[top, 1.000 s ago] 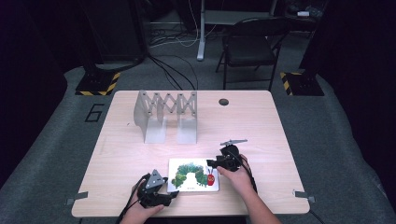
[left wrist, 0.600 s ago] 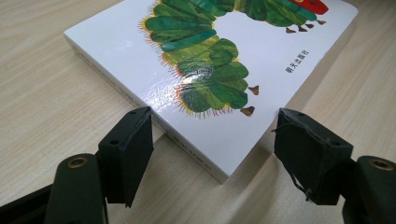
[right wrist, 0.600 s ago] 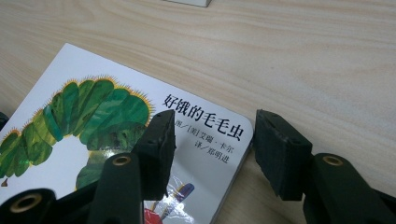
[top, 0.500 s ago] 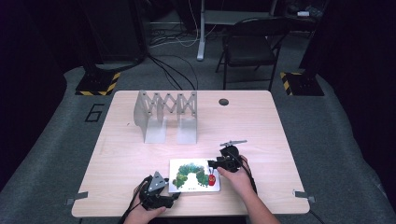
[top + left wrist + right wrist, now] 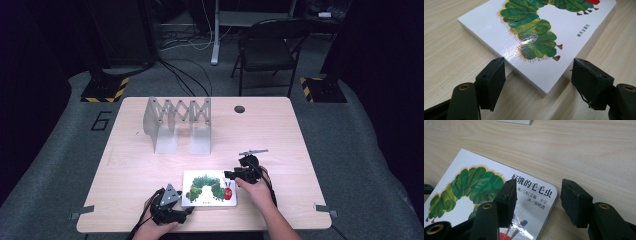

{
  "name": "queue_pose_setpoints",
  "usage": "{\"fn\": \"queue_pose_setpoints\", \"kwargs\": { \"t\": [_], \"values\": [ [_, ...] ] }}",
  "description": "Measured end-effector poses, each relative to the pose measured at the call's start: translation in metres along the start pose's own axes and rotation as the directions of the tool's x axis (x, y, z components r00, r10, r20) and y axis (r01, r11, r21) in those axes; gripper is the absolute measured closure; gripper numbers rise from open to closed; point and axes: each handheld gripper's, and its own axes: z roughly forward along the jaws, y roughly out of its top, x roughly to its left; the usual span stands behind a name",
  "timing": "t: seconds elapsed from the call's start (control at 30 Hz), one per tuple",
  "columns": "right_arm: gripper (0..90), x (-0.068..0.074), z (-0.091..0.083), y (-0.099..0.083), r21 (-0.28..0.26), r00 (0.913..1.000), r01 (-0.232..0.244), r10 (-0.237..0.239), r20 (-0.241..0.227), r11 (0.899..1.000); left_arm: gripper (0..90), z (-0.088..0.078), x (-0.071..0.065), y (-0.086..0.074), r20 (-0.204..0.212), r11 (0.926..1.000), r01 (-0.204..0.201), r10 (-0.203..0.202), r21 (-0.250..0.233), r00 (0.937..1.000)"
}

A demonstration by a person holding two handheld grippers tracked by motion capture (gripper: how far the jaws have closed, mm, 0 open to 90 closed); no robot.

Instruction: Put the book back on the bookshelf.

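We hold both claws, left [image 5: 186, 212] and right [image 5: 231, 174], apart at opposite corners of the caterpillar book [image 5: 209, 188] lying flat on our desk [image 5: 270, 130], the right having just widened.

table [image 5: 280, 140]: light wood | on it: book [image 5: 208, 188], metal rack [image 5: 178, 125]

Both forearms enter at the bottom centre, the left black two-jaw gripper [image 5: 176, 212] parted, the right black two-jaw gripper [image 5: 231, 175] parted, its jaws just reopening.
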Motion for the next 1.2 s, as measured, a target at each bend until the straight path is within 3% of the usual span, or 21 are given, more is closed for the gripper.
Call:
{"fn": "queue_pose_setpoints", "kwargs": {
  "t": [0.1,0.23,0.33,0.43,0.53,0.93,1.03,1.2],
  "values": [
    [45.5,-0.001,0.001,0.000,0.008,0.9996,-0.023,0.023,-0.018,1.000,27.6,0.000,0.000,0.000,0.001,1.0000,0.000,0.000,-0.001,1.0000],
    [44.0,-0.001,0.005,0.000,0.010,0.9997,-0.008,0.008,-0.025,1.000,26.9,0.000,-0.001,0.000,0.012,1.0000,0.000,0.000,0.008,0.9999],
    [44.7,0.002,0.005,0.000,0.014,1.0000,0.008,-0.008,-0.004,1.000,26.8,0.000,-0.001,0.001,0.007,0.9999,0.000,0.000,0.011,1.0000],
    [47.5,0.002,0.004,0.000,0.018,0.9998,-0.017,0.017,0.001,1.000,26.0,0.001,-0.002,0.000,-0.001,1.0000,0.002,-0.002,0.009,1.0000],
    [48.7,0.001,0.003,0.000,0.008,0.9998,-0.018,0.018,-0.002,1.000,23.9,0.001,-0.001,0.001,0.011,0.9998,-0.010,0.010,0.018,0.9999],
    [51.8,0.003,-0.002,0.001,-0.013,0.9998,-0.015,0.015,0.009,1.000,19.8,0.003,-0.005,0.002,-0.009,0.9995,-0.018,0.018,0.025,0.9998],
    [52.2,0.002,-0.005,0.001,-0.026,0.9996,-0.026,0.026,-0.006,0.999,19.2,0.002,-0.005,0.002,0.004,0.9994,-0.017,0.017,0.031,0.9998],
    [52.4,0.003,-0.009,0.001,-0.033,0.9990,-0.041,0.040,-0.018,0.999,17.9,0.003,-0.006,0.002,-0.009,0.9995,-0.018,0.018,0.024,0.9998]
  ]
}}
